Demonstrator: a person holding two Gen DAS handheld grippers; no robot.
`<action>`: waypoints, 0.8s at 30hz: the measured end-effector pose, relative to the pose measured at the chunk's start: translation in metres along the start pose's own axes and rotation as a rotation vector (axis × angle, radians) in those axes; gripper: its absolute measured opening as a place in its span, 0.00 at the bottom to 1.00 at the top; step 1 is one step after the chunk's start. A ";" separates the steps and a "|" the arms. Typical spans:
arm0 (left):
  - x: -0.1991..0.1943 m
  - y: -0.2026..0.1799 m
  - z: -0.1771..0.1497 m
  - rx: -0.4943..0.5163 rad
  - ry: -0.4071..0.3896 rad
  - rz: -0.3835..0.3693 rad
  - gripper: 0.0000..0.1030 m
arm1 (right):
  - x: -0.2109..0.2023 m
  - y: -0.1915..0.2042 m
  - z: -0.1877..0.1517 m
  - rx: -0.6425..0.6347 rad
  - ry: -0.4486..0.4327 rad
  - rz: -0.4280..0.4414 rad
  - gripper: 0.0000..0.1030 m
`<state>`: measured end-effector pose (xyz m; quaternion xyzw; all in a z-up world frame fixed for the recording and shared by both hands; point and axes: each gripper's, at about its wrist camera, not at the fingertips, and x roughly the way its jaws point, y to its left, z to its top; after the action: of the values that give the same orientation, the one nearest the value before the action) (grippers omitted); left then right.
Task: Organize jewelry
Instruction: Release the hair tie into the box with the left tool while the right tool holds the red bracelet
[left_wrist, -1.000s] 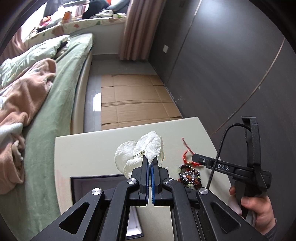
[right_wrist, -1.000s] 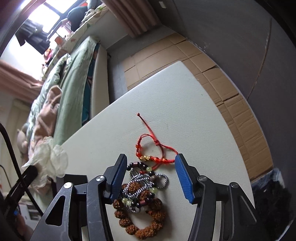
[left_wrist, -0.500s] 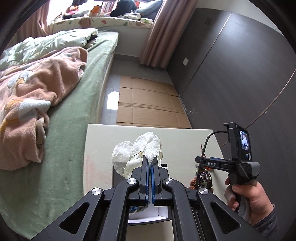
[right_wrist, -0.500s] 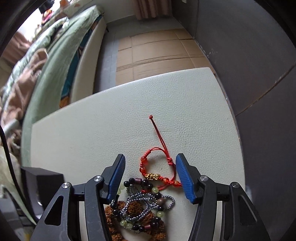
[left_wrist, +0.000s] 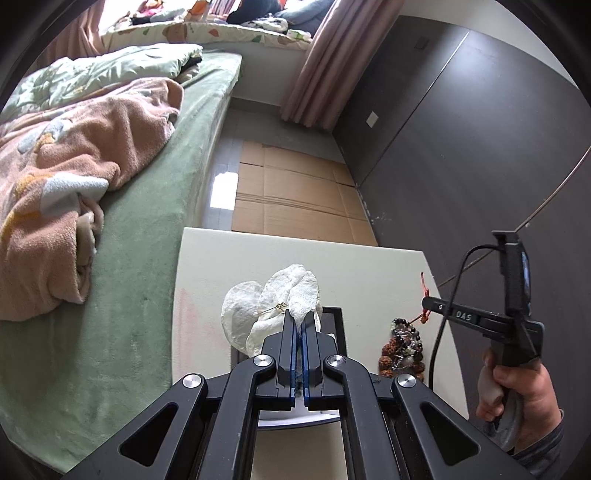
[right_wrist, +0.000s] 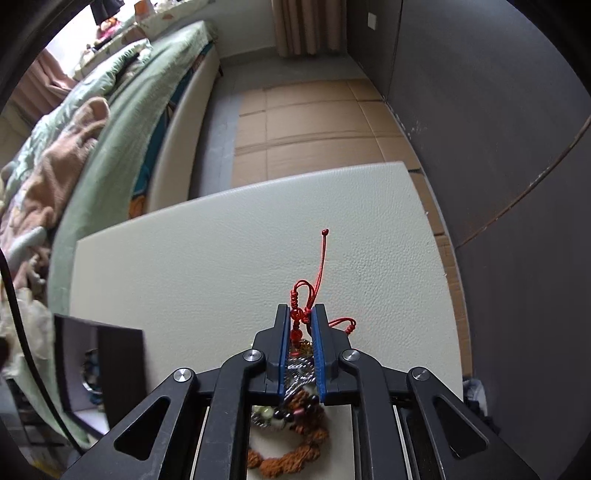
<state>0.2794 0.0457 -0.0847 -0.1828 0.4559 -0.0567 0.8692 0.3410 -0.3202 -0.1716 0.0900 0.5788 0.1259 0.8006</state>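
My left gripper (left_wrist: 300, 320) is shut on a crumpled white tissue (left_wrist: 269, 306) that has a thin gold chain (left_wrist: 276, 307) on it, held above the dark jewelry box (left_wrist: 334, 314). My right gripper (right_wrist: 301, 314) is shut on the red string bracelet (right_wrist: 304, 295), whose cord end lies forward on the white table (right_wrist: 184, 258). A pile of bead bracelets (right_wrist: 291, 410) lies under the right gripper; it also shows in the left wrist view (left_wrist: 404, 347). The right gripper shows in the left wrist view (left_wrist: 430, 304). The box shows at left in the right wrist view (right_wrist: 99, 365).
A bed with green sheet (left_wrist: 140, 229) and pink blanket (left_wrist: 62, 177) lies left of the table. Cardboard (left_wrist: 295, 199) covers the floor beyond the table. A dark wall (left_wrist: 461, 147) runs along the right.
My right gripper has closed from wide open onto the red string bracelet. My left gripper, still holding the tissue, has shifted over the box.
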 end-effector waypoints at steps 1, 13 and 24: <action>0.001 0.000 0.000 -0.004 0.010 -0.008 0.01 | -0.008 0.003 0.000 -0.003 -0.015 0.010 0.12; -0.005 0.015 -0.004 -0.061 0.031 -0.025 0.63 | -0.070 0.074 -0.003 -0.105 -0.160 0.178 0.12; -0.023 0.034 -0.008 -0.055 0.018 0.031 0.63 | -0.068 0.136 -0.018 -0.195 -0.104 0.337 0.12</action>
<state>0.2577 0.0815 -0.0837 -0.1989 0.4678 -0.0325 0.8606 0.2905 -0.2119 -0.0766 0.1137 0.4984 0.3088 0.8021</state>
